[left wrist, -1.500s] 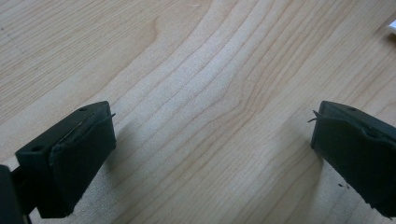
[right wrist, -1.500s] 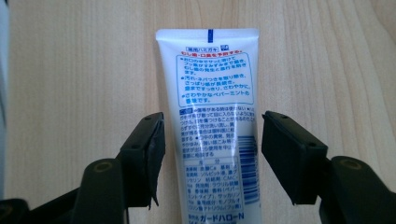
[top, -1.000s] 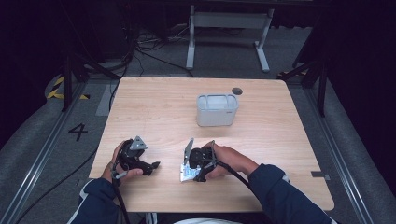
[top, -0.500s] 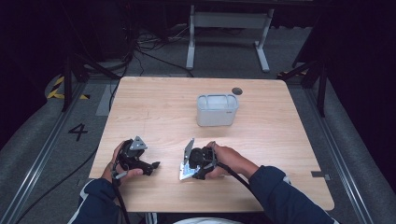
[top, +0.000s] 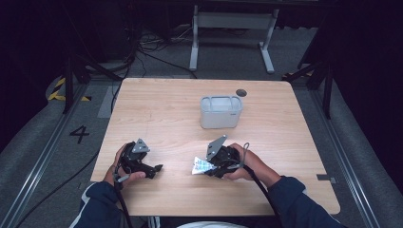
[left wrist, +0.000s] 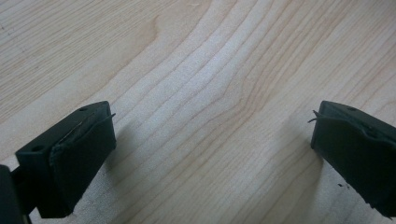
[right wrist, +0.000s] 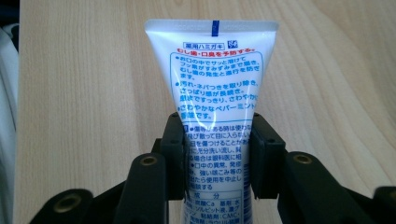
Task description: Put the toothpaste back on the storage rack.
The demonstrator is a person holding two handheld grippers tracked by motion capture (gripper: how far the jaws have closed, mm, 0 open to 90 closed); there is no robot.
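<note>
white tube pinched in the right jaws over a pale wood table

the right gripper is clamped on a soft white plastic tube; its two black jaws have just been closing and now press the tube's narrow body from both sides, while the tube widens above them into a flat, crimped end with a short blue mark at the seam; the glossy skin carries blue printed text inside a rounded blue frame, with a thin line of red lettering near the top; in the high view the same tube sticks out from the right gripper toward the left, low over the near part of the table, with the person's right hand wrapped round the gripper's body and a dark sleeve behind it; the table is light wood with long, wavy grain and rounded corners; the left gripper has its jaws wide apart, two blocky matt-black pads with slightly frayed edges, bare wood grain between them; in the high view the left gripper rests near the table's near left edge, well apart from the tube; a translucent grey box with rounded corners and an open top stands near the table's middle, well beyond both grippers; a small dark round disc lies just behind it.
</note>
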